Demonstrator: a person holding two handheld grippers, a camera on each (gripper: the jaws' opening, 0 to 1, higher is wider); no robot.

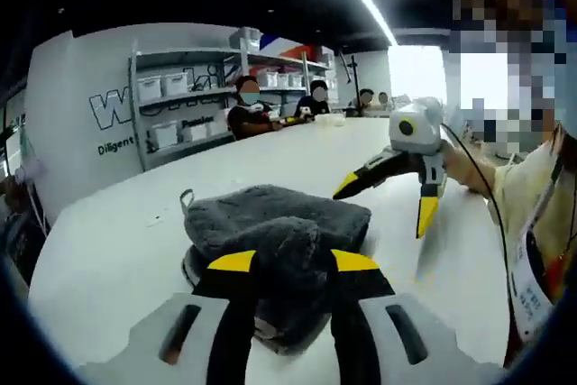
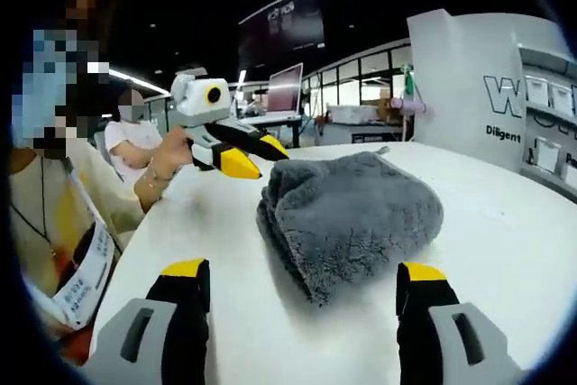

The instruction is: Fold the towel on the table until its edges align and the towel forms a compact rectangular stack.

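A thick grey towel point(image 1: 270, 214) lies folded into a bulky stack on the white table point(image 1: 117, 250). In the left gripper view my left gripper point(image 1: 293, 261) is shut on a raised fold at the towel's near edge, and grey pile fills the gap between its yellow tips. My right gripper point(image 1: 386, 200) hangs open just above the table to the right of the towel, touching nothing. In the right gripper view the towel point(image 2: 352, 214) lies ahead of my wide-open right gripper point(image 2: 304, 270), and the left gripper point(image 2: 257, 156) sits at the towel's far left corner.
The person holding the grippers point(image 2: 63, 214) stands at the table's edge. Other people point(image 1: 248, 110) sit at the far end. Shelves with white bins point(image 1: 180, 105) line a wall. A laptop point(image 2: 284, 87) stands at the back.
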